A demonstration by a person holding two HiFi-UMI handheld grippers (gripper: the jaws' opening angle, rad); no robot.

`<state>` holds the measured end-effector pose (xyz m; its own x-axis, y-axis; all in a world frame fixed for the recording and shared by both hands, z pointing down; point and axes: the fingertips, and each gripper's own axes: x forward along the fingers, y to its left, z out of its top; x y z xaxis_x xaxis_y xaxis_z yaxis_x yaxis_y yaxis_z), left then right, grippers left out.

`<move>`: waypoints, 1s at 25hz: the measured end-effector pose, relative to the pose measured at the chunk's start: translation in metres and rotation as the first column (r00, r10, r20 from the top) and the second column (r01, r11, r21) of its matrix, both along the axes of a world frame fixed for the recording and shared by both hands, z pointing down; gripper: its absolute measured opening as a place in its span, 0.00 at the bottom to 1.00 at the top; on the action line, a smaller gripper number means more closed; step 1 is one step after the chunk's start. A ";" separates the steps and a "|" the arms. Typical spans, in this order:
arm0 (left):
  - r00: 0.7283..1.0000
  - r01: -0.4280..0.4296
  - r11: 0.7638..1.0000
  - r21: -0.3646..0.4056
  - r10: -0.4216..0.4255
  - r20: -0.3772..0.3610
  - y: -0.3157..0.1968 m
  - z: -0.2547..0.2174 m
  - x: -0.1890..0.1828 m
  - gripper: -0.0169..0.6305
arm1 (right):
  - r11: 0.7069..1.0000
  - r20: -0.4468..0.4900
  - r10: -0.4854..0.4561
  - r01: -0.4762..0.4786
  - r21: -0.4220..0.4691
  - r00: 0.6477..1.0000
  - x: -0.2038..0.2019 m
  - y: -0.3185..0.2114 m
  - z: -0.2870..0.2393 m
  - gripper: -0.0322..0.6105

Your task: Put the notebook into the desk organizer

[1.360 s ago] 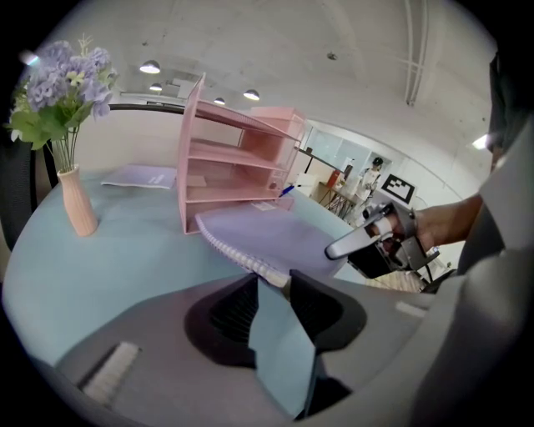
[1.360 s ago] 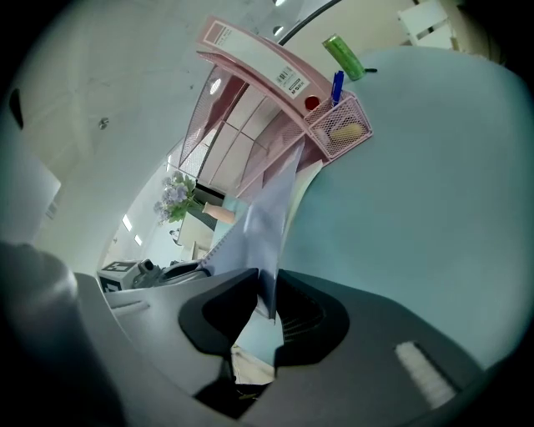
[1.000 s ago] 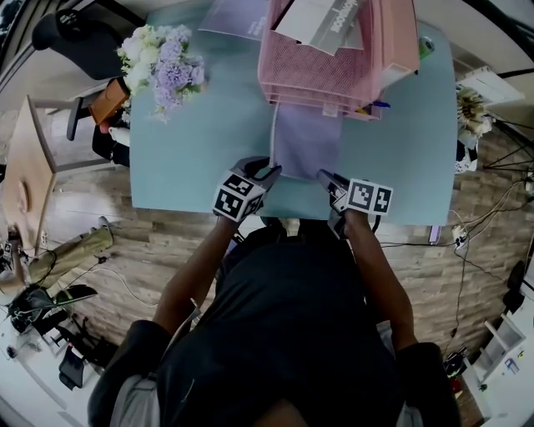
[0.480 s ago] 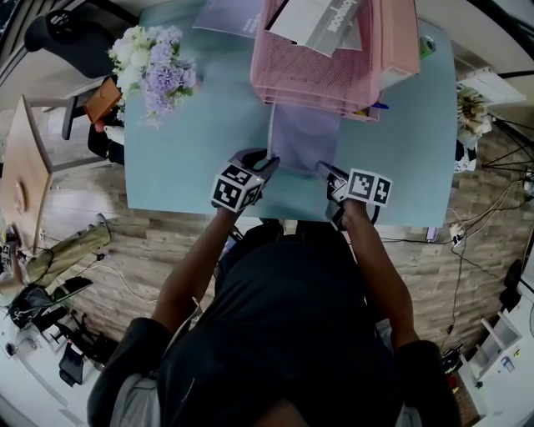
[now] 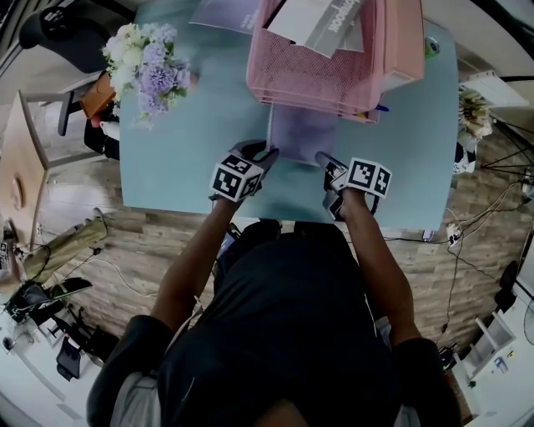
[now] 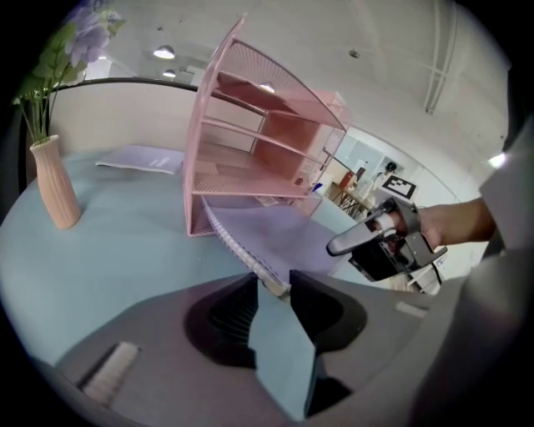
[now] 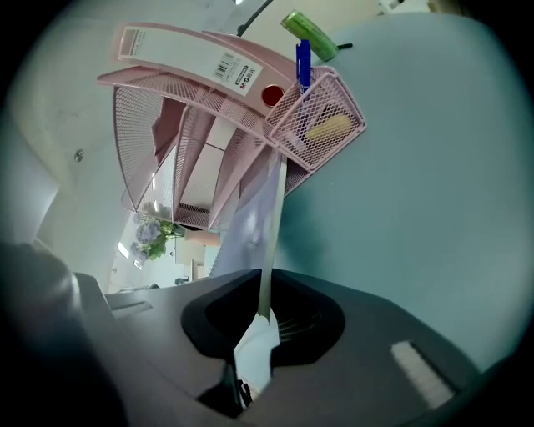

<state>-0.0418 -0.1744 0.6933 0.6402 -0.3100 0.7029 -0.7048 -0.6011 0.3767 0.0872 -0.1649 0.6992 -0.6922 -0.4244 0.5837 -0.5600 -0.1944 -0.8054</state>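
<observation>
A lavender spiral notebook (image 5: 304, 133) lies flat on the teal table (image 5: 167, 158), its far end under the bottom shelf of the pink mesh desk organizer (image 5: 317, 71). My left gripper (image 5: 269, 153) is shut on the notebook's near left corner, and in the left gripper view the spiral edge (image 6: 246, 250) sits between the left gripper's (image 6: 274, 288) fingers. My right gripper (image 5: 319, 157) holds the near right corner. Its jaws have just been closing, and the notebook's thin edge (image 7: 271, 217) is pinched in the right gripper (image 7: 261, 310). The organizer (image 7: 209, 117) stands straight ahead.
A pink vase (image 6: 57, 188) with purple and white flowers (image 5: 146, 62) stands at the table's left. A second lavender booklet (image 5: 225, 15) lies behind it. A mesh pen cup (image 7: 321, 117) with a blue pen (image 7: 303, 62) hangs on the organizer's right side. The table's near edge runs just behind both grippers.
Both grippers have moved away from me toward the organizer with the notebook. More of the notebook now lies under the bottom shelf.
</observation>
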 end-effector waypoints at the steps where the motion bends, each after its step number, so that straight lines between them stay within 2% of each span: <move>1: 1.000 0.008 1.000 -0.001 -0.008 0.000 -0.003 0.001 -0.001 0.30 | 1.000 -0.001 -0.001 0.001 0.000 1.000 0.000 -0.004 0.000 0.10; 6: 0.999 0.035 0.999 0.004 -0.035 0.000 -0.015 0.004 -0.004 0.30 | 1.000 -0.003 -0.004 0.004 0.005 1.000 -0.002 -0.022 0.001 0.10; 15: 0.999 0.015 1.000 0.022 -0.016 0.049 -0.021 0.013 -0.012 0.31 | 1.000 -0.053 0.008 -0.007 0.006 0.999 0.009 -0.050 0.013 0.10; 25: 0.998 0.024 0.999 0.037 -0.026 0.053 -0.019 0.012 -0.009 0.31 | 0.993 -0.008 0.117 -0.117 -0.034 0.993 0.012 -0.072 0.030 0.10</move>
